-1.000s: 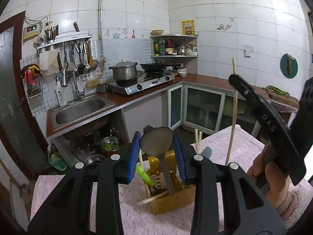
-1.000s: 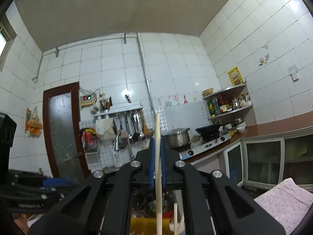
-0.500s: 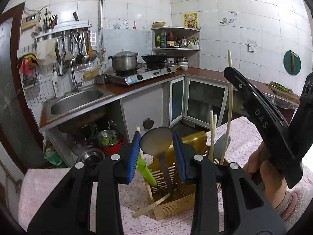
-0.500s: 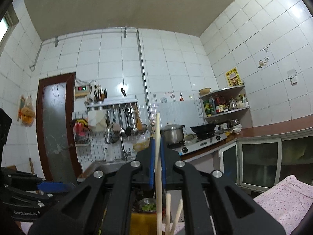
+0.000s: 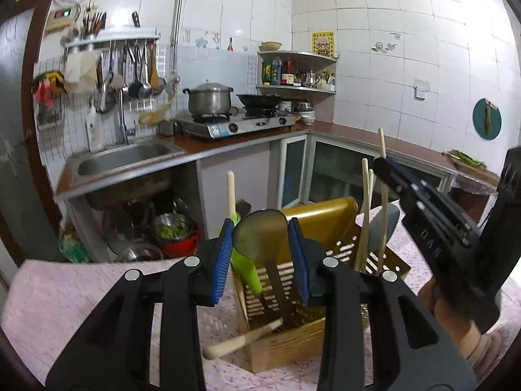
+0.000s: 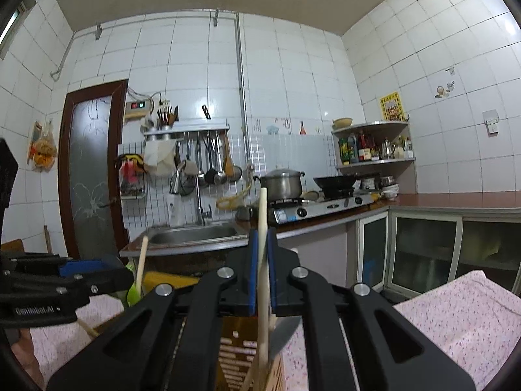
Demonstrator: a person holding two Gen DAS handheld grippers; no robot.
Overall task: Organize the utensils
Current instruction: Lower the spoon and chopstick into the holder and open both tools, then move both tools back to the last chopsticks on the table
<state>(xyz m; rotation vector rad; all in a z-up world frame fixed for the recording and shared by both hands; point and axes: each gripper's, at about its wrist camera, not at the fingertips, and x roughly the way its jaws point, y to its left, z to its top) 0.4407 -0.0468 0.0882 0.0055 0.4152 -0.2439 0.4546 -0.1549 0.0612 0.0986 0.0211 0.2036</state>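
Note:
A slotted wooden utensil holder with a yellow back stands on the pink tablecloth. My left gripper is shut on the grey ladle, whose handle runs down into the holder. My right gripper is shut on a wooden chopstick, held upright with its lower end in the holder. In the left wrist view the right gripper holds that chopstick above the holder's right part. A green spatula, other chopsticks and a grey spoon stand in the holder.
A wooden stick pokes out of the holder's front. The pink tablecloth covers the table. Behind are the sink, the stove with a pot and wok, and glass cabinet doors.
Both grippers came lower and closer to the holder. The ladle handle and the chopstick have sunk deeper into it. Both grips stay shut.

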